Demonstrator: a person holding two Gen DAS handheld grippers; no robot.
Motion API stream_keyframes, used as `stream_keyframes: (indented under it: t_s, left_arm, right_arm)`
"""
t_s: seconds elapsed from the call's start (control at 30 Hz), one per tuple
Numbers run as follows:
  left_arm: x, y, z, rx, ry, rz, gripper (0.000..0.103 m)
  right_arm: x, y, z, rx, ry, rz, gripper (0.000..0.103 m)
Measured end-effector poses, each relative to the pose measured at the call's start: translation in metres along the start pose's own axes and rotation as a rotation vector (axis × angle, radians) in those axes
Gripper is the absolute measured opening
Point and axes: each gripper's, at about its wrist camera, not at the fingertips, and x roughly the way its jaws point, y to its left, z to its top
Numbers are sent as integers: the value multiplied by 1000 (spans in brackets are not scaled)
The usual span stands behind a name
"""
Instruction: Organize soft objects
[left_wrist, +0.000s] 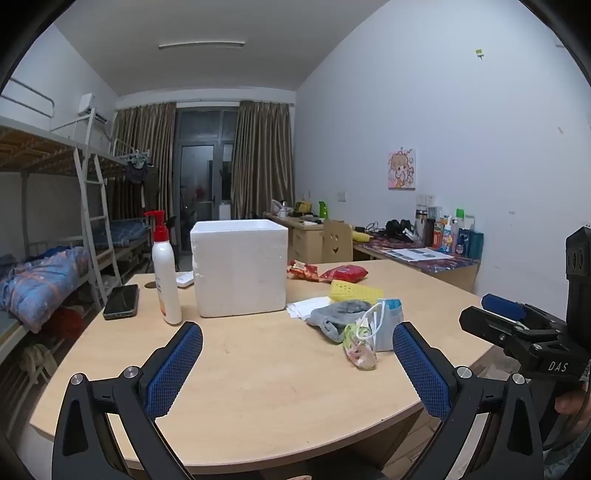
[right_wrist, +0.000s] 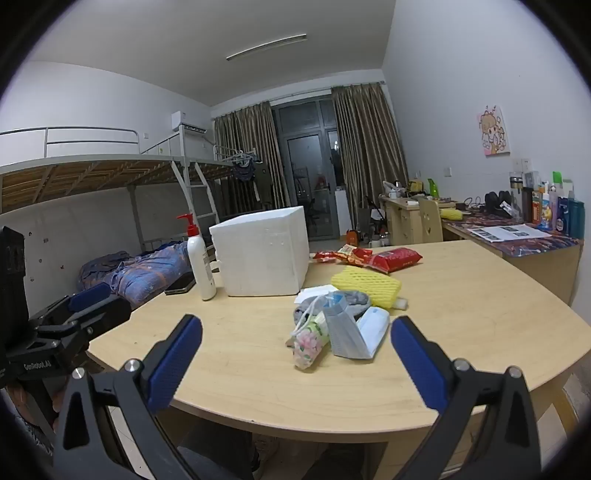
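A pile of soft things lies on the round wooden table: a grey sock, face masks, a floral pouch and a yellow foam net. A white foam box stands behind them. My left gripper is open and empty, above the table's near edge, left of the pile. My right gripper is open and empty, just in front of the pile; it also shows in the left wrist view.
A white pump bottle and a black phone sit left of the box. Red snack bags lie behind the pile. White paper lies under the sock. A cluttered desk stands at right, bunk beds at left.
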Motion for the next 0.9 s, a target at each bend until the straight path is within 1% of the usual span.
stream_keyframes:
  t_s: [0.07, 0.23, 0.4, 0.5, 0.57, 0.9]
  left_arm:
    - [0, 0, 0, 5, -2, -3, 103]
    - [2, 0, 2, 11, 8, -16, 103]
    - [-2, -4, 4, 19, -23, 40, 103]
    - [0, -3, 2, 11, -24, 24, 103]
    - [0, -3, 1, 11, -25, 18, 103]
    - [-2, -3, 1, 11, -19, 15, 103]
  right_arm:
    - [0, 0, 0, 0, 10, -2, 103]
    - [-1, 0, 0, -1, -1, 0, 103]
    - [2, 0, 0, -1, -4, 1, 103]
    - [2, -5, 0, 0, -4, 2, 103]
    - [2, 2, 0, -2, -3, 2, 103]
    - [0, 2, 1, -11, -11, 4, 103]
